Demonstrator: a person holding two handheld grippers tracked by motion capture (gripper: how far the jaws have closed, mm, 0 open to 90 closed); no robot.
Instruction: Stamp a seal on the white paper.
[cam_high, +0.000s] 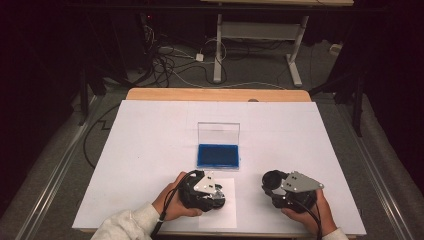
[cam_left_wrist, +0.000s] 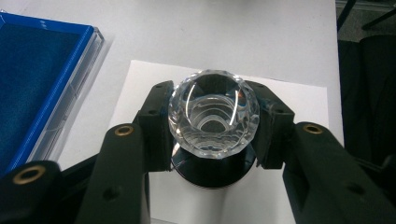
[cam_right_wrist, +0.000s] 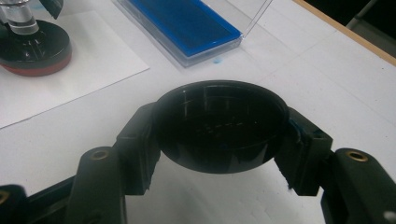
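A round stamp with a clear faceted knob (cam_left_wrist: 214, 114) and a black base stands on a white paper sheet (cam_left_wrist: 140, 84). My left gripper (cam_left_wrist: 214, 128) is shut on that knob, near the table's front edge (cam_high: 216, 196). My right gripper (cam_right_wrist: 219, 140) is shut on a black round cap (cam_right_wrist: 219, 126), held hollow side up just above the table, to the right of the sheet (cam_high: 272, 184). In the right gripper view the stamp (cam_right_wrist: 35, 46) shows a reddish underside edge resting on the paper (cam_right_wrist: 70, 70).
An open ink pad with a blue surface (cam_high: 218, 155) and an upright clear lid (cam_high: 218, 132) lies at the table's middle, just beyond the paper (cam_high: 225, 212). The white table cover (cam_high: 150, 145) spreads all around it. A wooden edge (cam_high: 215, 94) runs along the far side.
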